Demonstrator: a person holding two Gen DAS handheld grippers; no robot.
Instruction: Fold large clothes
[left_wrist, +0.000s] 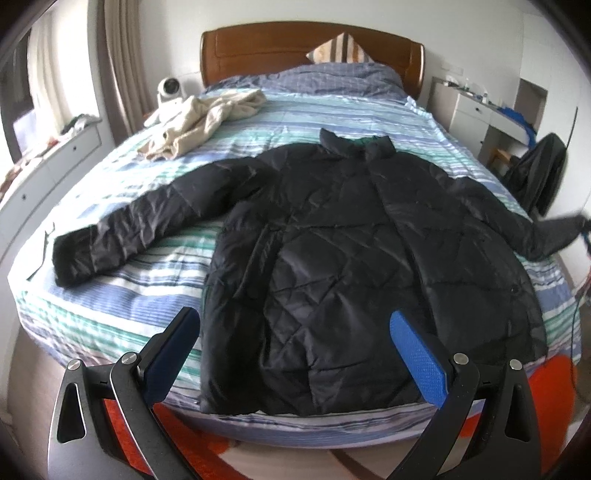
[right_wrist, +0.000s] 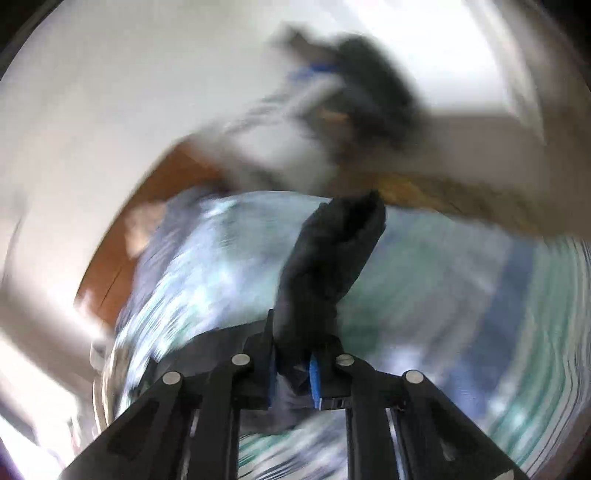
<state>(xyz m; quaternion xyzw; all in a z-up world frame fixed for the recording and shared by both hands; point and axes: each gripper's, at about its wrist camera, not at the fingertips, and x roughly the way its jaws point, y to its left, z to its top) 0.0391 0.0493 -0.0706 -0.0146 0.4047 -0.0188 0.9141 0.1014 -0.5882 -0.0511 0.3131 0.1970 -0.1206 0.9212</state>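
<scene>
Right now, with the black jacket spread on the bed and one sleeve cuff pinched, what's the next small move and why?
Probably carry the right gripper, shut on the sleeve cuff, inward and lay the sleeve across the black jacket. In the left wrist view the body lies flat on the striped bed with both sleeves spread out, and the left gripper is open over the hem, holding nothing.

Pretty blurry here, but we can see our right gripper clamped tight on a dark sleeve end that sticks up out of the blue pads. Behind it we've got the striped bed cover, a wooden headboard on the left, everything smeared
</scene>
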